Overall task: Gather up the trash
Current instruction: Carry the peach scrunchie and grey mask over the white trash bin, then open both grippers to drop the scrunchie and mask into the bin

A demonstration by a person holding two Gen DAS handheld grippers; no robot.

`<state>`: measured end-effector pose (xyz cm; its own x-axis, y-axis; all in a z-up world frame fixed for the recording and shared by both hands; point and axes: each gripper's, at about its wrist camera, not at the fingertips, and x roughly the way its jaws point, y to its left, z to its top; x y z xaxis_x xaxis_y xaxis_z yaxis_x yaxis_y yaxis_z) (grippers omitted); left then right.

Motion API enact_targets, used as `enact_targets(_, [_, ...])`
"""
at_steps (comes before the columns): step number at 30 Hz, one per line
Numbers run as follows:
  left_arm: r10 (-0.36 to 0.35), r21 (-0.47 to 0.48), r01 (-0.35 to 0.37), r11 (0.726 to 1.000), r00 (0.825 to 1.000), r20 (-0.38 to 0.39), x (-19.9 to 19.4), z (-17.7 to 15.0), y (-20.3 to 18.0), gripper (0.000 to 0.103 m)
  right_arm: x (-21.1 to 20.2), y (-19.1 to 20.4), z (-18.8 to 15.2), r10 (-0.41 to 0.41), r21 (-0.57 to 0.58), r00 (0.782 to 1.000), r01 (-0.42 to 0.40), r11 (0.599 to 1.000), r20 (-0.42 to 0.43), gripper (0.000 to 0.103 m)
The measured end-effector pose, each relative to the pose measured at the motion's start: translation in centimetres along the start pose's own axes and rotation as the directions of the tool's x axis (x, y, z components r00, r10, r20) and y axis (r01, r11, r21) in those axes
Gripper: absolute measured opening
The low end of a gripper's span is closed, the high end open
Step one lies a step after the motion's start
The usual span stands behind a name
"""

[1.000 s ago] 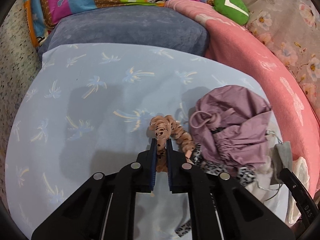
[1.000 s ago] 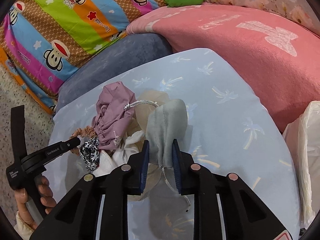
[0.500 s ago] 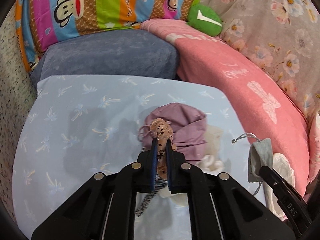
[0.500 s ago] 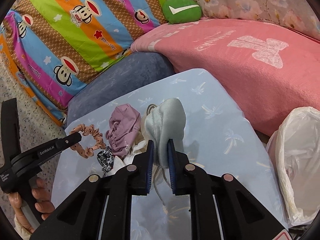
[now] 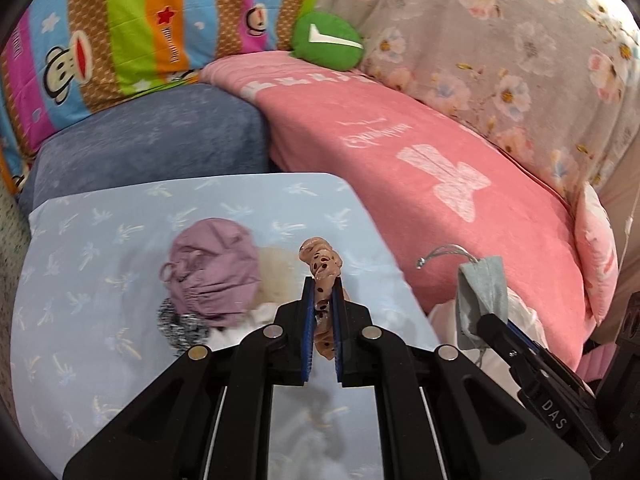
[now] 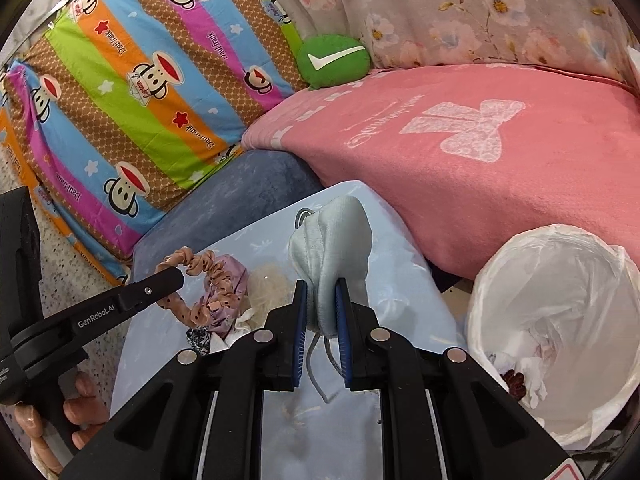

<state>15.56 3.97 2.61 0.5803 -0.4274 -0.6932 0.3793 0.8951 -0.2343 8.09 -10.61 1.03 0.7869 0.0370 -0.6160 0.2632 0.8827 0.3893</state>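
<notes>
My left gripper (image 5: 322,286) is shut on a peach dotted scrunchie (image 5: 322,264) and holds it above the light blue sheet (image 5: 100,320); the scrunchie also shows in the right wrist view (image 6: 208,280). My right gripper (image 6: 321,292) is shut on a pale grey-blue face mask (image 6: 336,236), its strings hanging down; the mask also shows in the left wrist view (image 5: 482,288). A white-lined trash bin (image 6: 560,320) with some scraps inside stands to the right of the right gripper. A purple cloth cap (image 5: 212,272), a beige puff (image 5: 276,276) and a leopard scrap (image 5: 180,322) lie on the sheet.
A pink blanket (image 5: 440,160) borders the sheet on the right. A blue-grey cushion (image 5: 152,140), a striped monkey-print pillow (image 6: 140,80) and a green round cushion (image 5: 326,40) lie behind. Speckled floor (image 6: 60,264) is on the left.
Both grippers have risen and swung right with their items. The scrunchie came up off the pile. The trash bin has come fully into the right wrist view.
</notes>
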Motion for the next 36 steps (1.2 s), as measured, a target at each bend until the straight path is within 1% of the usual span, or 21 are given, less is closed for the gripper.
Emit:
enact_targets(7, [-0.070,0.093,0.073,0.993,0.997,-0.031,0.9,-0.5,-6.1,0.008,-3.0,-4.6,0.4,-0.053,0.054,0.998,0.051,0.997,0.043,0.013])
enact_targets(13, [-0.133,0.144,0.143,0.979,0.988,-0.082,1.8,-1.1,-10.3,0.008,-5.2,-8.9,0.3,-0.107,0.113,0.992,0.099,0.989,0.069,0.013])
enact_targets(18, [-0.166,0.186,0.184,0.965,0.980,-0.111,2.5,-1.8,-13.3,0.008,-6.7,-11.9,0.0,-0.145,0.157,0.986,0.131,0.979,0.083,0.013])
enact_targets(26, [-0.205,0.240,0.240,0.941,0.966,-0.160,3.4,-2.6,-17.5,0.010,-7.9,-15.1,-0.5,-0.185,0.204,0.979,0.164,0.965,0.090,0.013])
enact_targets(29, [-0.228,0.240,0.269,0.933,0.956,-0.185,3.8,-2.9,-18.7,0.010,-8.3,-15.9,-0.6,-0.197,0.219,0.976,0.173,0.960,0.092,0.013])
enact_targets(30, [-0.234,0.241,0.278,0.930,0.953,-0.194,3.9,-3.0,-19.1,0.012,-8.4,-16.2,-0.6,-0.202,0.225,0.975,0.177,0.958,0.093,0.013])
enact_targets(32, [-0.234,0.245,0.279,0.928,0.952,-0.199,4.1,-3.0,-19.6,0.014,-8.6,-16.7,-0.7,-0.210,0.232,0.973,0.184,0.955,0.093,0.014])
enact_targets(35, [-0.224,0.247,0.268,0.931,0.955,-0.194,4.3,-3.1,-20.1,0.030,-8.7,-17.3,-0.7,-0.222,0.240,0.971,0.195,0.951,0.090,0.016])
enact_targets(36, [-0.224,0.243,0.267,0.933,0.956,-0.191,4.3,-3.1,-20.1,0.042,-8.7,-17.4,-0.8,-0.224,0.243,0.970,0.197,0.950,0.090,0.017])
